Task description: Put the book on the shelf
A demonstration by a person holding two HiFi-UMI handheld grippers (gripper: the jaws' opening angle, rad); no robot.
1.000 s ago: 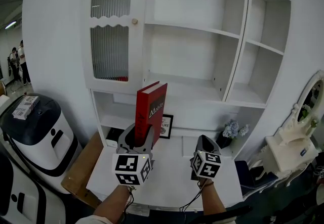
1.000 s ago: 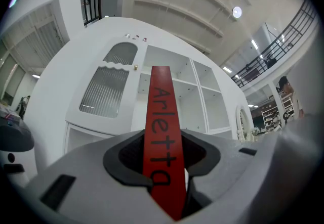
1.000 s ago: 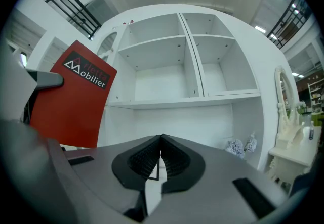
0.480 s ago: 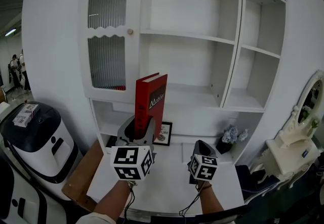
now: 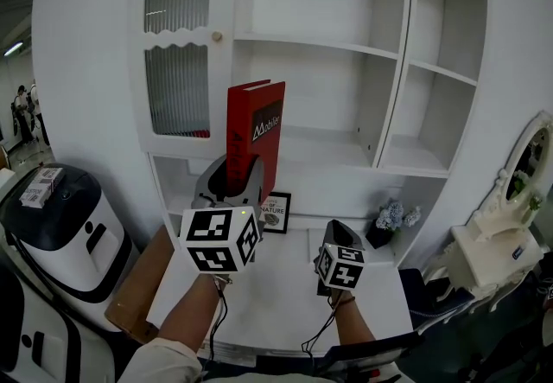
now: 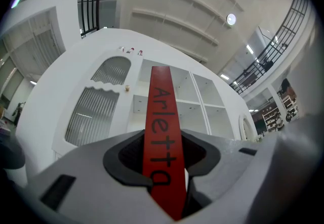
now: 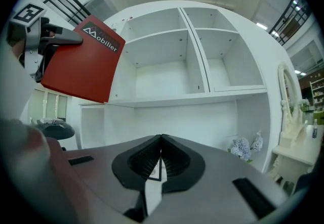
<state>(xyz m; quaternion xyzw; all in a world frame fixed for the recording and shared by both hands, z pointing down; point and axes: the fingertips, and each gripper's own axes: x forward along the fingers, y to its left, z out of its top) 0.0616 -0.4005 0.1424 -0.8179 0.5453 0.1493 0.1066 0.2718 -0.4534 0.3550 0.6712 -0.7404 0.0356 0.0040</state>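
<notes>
Fingers (image 6: 121, 162) of your left gripper (image 5: 228, 182) are pinching the lower end of the red book (image 5: 257, 126), one on each cover. The spine is turned back toward you, and the rest of the book stands upright above them. Your right gripper (image 5: 339, 239) hangs low at the right, over the desk (image 5: 285, 295), its fingers pressed together at the tips with nothing between them. You look to be roughly halfway. The book is picked up and clear of the desk, held in the air in front of the shelf unit (image 5: 399, 70), but it rests on no board yet. It stands on the near side of the left open compartment, just right of the ribbed cabinet door (image 5: 177, 53). Whether its bottom edge already clears the lower board (image 5: 333, 150) cannot be told from these views. What is left, as it seems, is to carry the book farther in over that board. Then you set it down standing, let the fingers part, and draw your left gripper back toward you.
</notes>
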